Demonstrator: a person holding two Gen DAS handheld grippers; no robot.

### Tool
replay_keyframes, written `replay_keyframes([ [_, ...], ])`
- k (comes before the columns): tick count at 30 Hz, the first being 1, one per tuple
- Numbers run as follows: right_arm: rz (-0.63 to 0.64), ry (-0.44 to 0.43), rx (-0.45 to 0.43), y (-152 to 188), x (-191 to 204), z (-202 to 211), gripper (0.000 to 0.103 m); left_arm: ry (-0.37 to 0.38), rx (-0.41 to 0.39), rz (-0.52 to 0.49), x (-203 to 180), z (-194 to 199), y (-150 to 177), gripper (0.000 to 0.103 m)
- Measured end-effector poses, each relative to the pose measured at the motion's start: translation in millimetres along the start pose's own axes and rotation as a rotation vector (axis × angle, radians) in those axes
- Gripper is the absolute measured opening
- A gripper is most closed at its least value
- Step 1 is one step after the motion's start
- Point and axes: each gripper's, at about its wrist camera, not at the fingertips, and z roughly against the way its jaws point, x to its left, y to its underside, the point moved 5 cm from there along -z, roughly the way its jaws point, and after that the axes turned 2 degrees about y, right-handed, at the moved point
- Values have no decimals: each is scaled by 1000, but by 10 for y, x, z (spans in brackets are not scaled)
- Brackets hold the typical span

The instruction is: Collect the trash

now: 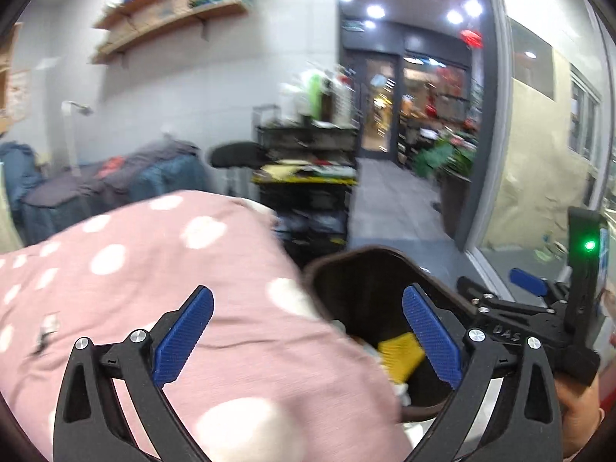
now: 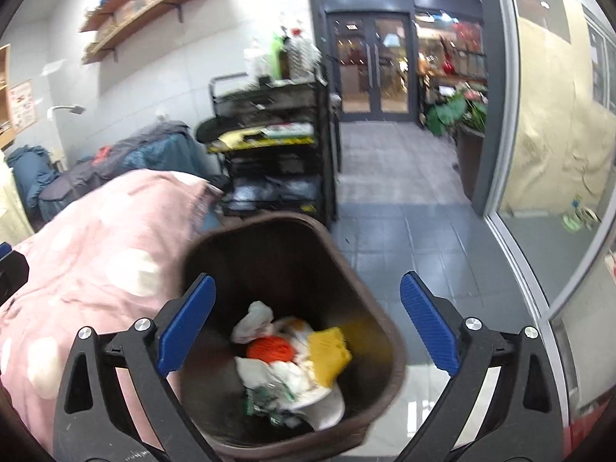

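Trash already in the bin, both tools empty

Nearest, the right tool (image 2: 308,323) hangs over the brown bin (image 2: 381,369) with its fingers spread apart and nothing between them; inside lie white wrappers (image 2: 304,385), a yellow piece (image 2: 329,350) and an orange piece (image 2: 269,348), so some collecting looks done. The left tool (image 1: 308,337) is likewise apart and empty above the pink dotted bedding (image 1: 154,269) just beside the bin. A small dark scrap (image 1: 42,335) lies on the bedding, possibly left to collect. Beyond stand a black cart (image 2: 277,146) and glass doors (image 2: 371,65).

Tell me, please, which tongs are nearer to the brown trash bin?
Right. The right tongs hang open directly over the brown trash bin, framing its trash; the left tongs sit off to its side, mostly above the pink dotted cloth.
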Motion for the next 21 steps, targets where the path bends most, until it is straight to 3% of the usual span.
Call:
replay_keyframes([
  [7,143,-85,-121,8,698,357,97,-191,-80,67,575,524,80,97],
  [13,218,-195,-188,121,1189,664,97,-296,-115,165,975,876,236,97],
  [21,267,-298,-233,309,1617,960,97,-430,-163,202,1214,1269,442,97],
])
